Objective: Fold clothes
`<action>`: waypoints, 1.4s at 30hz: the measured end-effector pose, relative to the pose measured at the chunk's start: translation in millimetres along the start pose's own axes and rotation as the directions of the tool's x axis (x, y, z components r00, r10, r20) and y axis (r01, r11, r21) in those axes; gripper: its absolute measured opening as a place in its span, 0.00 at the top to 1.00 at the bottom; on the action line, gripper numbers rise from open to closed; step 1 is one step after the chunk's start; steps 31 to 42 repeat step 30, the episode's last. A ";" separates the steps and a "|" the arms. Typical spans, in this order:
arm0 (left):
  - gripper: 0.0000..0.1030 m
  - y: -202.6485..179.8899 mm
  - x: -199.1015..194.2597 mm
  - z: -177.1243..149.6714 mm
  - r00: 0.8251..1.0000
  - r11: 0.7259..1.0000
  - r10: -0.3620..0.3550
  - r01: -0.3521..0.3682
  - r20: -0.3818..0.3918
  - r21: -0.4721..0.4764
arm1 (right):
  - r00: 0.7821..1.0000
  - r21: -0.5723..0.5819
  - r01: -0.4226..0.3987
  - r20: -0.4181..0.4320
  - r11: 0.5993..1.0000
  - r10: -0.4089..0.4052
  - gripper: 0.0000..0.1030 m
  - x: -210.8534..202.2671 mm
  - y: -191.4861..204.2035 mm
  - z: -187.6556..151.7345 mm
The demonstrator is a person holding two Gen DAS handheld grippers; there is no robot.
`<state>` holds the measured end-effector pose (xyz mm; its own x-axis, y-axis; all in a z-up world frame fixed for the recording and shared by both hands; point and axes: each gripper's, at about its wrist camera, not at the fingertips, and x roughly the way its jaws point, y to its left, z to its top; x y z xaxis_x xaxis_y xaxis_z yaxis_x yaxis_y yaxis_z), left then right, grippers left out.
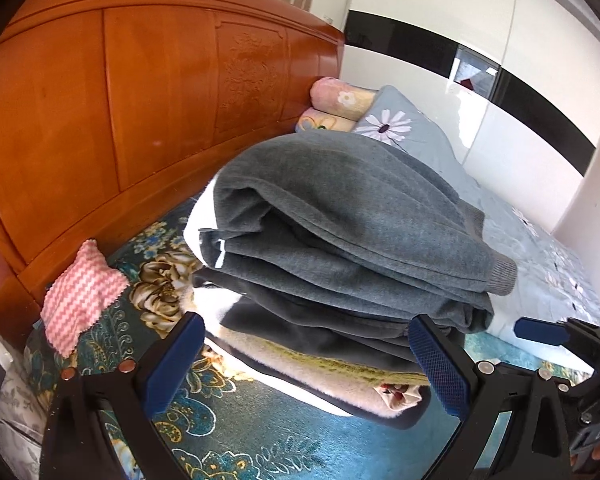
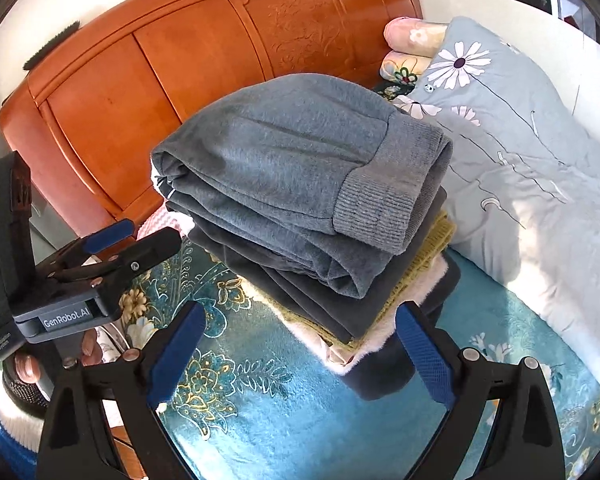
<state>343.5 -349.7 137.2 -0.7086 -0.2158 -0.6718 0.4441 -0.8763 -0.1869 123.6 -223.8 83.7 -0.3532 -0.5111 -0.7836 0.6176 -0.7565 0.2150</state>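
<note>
step: we judge the folding done, the grey sweatshirt (image 2: 300, 168) topping the stack of folded clothes (image 2: 380, 320) at frame centre on the bed (image 2: 280, 420) | left claw (image 1: 308, 364) released, empty | right claw (image 2: 304, 356) released, empty | next: we fetch another garment, if any remains.

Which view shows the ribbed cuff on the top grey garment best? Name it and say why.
The right wrist view: the ribbed cuff faces the camera, large and unblocked. The left wrist view shows that cuff only small and edge-on, at the stack's right end.
</note>
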 end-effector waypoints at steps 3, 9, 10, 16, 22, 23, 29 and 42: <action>0.00 1.7 1.4 -2.1 1.000 1.000 0.021 -0.021 0.001 -0.004 | 1.000 0.001 0.013 -0.003 1.000 -0.013 0.06 1.7 0.1 -0.4; 0.00 3.6 8.2 -6.5 0.999 0.999 0.036 -0.036 -0.011 -0.012 | 1.000 0.006 0.025 -0.015 1.000 -0.025 0.06 6.7 -0.3 -2.4; 0.00 3.7 9.3 -7.2 0.999 0.999 0.037 -0.037 -0.014 -0.013 | 1.000 0.005 0.027 -0.017 1.000 -0.027 0.06 7.5 0.0 -2.8; 0.00 2.4 17.7 -9.8 0.999 0.999 0.043 -0.043 -0.031 -0.011 | 0.999 0.007 0.033 -0.030 0.999 -0.033 0.06 12.5 0.7 -4.1; 0.00 -0.2 19.4 -8.3 0.999 0.999 0.048 -0.048 -0.021 -0.011 | 0.999 0.015 0.038 -0.037 0.999 -0.037 0.06 15.2 -0.8 -3.5; 0.00 -1.0 19.2 -7.9 0.999 0.999 0.052 -0.053 -0.016 -0.010 | 0.999 0.016 0.038 -0.039 0.999 -0.037 0.06 15.4 -1.1 -3.2; 0.00 -4.3 18.4 -7.6 0.999 0.999 0.053 -0.053 -0.010 -0.002 | 0.998 0.016 0.037 -0.044 0.999 -0.036 0.06 16.1 -1.6 -3.2; 0.00 -4.7 18.2 -7.7 0.999 0.999 0.051 -0.051 -0.011 -0.001 | 0.998 0.016 0.036 -0.045 0.999 -0.036 0.06 15.9 -1.7 -3.2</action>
